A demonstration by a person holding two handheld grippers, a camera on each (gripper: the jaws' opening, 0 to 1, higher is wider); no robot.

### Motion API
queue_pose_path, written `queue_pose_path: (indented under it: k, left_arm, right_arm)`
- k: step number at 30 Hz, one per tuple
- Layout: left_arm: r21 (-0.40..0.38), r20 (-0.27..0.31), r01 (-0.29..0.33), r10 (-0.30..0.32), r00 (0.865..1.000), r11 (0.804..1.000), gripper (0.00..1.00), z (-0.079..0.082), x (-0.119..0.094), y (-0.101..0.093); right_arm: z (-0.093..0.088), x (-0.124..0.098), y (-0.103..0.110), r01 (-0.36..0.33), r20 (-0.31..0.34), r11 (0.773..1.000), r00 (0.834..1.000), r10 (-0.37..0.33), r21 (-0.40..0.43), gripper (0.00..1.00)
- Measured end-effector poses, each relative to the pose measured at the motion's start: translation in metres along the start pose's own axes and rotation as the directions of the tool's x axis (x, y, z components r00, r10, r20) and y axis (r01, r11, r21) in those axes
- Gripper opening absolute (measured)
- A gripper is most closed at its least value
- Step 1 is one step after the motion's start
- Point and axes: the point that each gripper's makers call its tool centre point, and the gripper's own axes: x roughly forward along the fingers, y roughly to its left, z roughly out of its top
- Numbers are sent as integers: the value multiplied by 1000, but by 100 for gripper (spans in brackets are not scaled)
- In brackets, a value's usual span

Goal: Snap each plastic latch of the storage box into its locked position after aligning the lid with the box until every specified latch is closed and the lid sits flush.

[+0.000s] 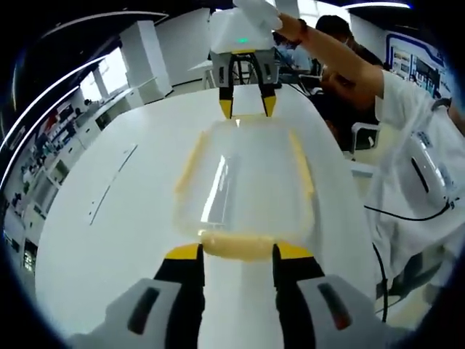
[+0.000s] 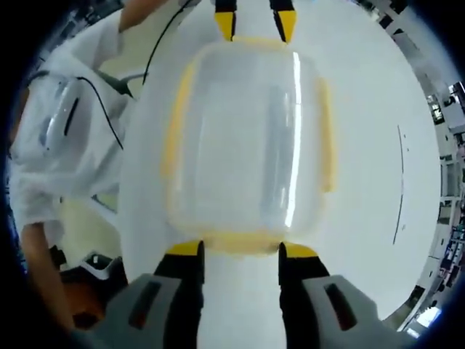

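Left gripper (image 1: 238, 252) has its jaws spread, yellow tips sitting either side of the near-end latch (image 1: 238, 247) of the box (image 1: 247, 182), right up against that yellow strip but not squeezing it. Right gripper (image 2: 240, 249) is doing the same thing at the opposite end: jaws apart, tips flanking its own end latch (image 2: 238, 241). Can't really tell whether either set of tips is actually touching the plastic or just beside it.

Each gripper also pops up at the far end of the other one's view, tips parted at the far rim.

The box itself is a clear tub with a clear lid (image 2: 243, 138) on top, lying flat on the white table (image 1: 109, 218) between the two grippers. Long yellow latches (image 2: 172, 138) run down both sides, looking flat against the box. Whether they're fully clicked in, no idea.

Further out: a person in a white shirt (image 1: 407, 145) stands at the table's edge, arm reaching to the right gripper, and a thin dark line (image 1: 109, 185) marks the tabletop.
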Motion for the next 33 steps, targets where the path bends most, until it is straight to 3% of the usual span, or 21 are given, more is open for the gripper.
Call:
queue_pose_path:
  k: [2, 5, 8, 13, 16, 17, 19, 21, 22, 23, 24, 26, 29, 33]
  left_arm:
    - [-9, 6, 11, -10, 1000, 1000, 36, -1, 0, -1]
    - [-22, 21, 10, -9, 1000, 1000, 45, -1, -1, 0]
    - [-31, 41, -5, 7, 999, 1000, 50, 0, -3, 1]
    - [-26, 80, -23, 25, 996, 999, 51, 10, -22, 0]
    - [2, 88, -41, 41, 995, 999, 49, 27, -22, 1]
    - [20, 68, -30, 29, 997, 999, 47, 31, -17, -1]
    - [54, -44, -27, 29, 999, 998, 39, 28, -7, -4]
    - [109, -113, 3, 9, 994, 994, 35, 28, 0, -11]
    - [118, -143, 18, -1, 990, 993, 33, 31, 0, -13]
    - [112, -127, 22, -8, 992, 993, 33, 38, 3, -16]
    - [122, -152, 34, -16, 988, 992, 33, 38, 5, -19]
    - [134, -257, 68, -32, 966, 989, 33, 32, 7, -26]
    - [146, -284, 75, -31, 958, 986, 34, 36, 11, -24]
    - [64, -300, 118, -93, 949, 991, 31, 35, 16, -29]
  right_arm:
    - [0, 1, 1, 2, -1, 1000, 1000, -2, -10, 39]
    - [-2, 4, 6, -18, 6, 1000, 1000, 18, -22, 46]
    - [-2, 1, 3, 8, 41, 1000, 999, -7, -20, 46]
    - [-5, -23, 0, 61, 91, 998, 994, -59, -17, 48]
    - [16, -38, -7, 119, 182, 992, 977, -111, -35, 45]
    - [25, -40, -9, 129, 212, 991, 970, -119, -37, 43]
    - [37, -41, -6, 114, 228, 992, 969, -99, -52, 42]
    - [44, -37, -6, 109, 210, 991, 974, -90, -82, 42]
    - [44, -34, -6, 109, 190, 990, 978, -90, -94, 42]
    - [44, -32, -5, 102, 172, 989, 982, -82, -111, 42]
    - [45, -30, -3, 94, 167, 988, 983, -73, -121, 42]
    - [48, -24, 2, 75, 154, 989, 986, -56, -126, 42]
    - [49, -19, 3, 71, 139, 988, 989, -53, -133, 42]
    - [48, -14, 8, 47, 122, 990, 992, -30, -134, 40]
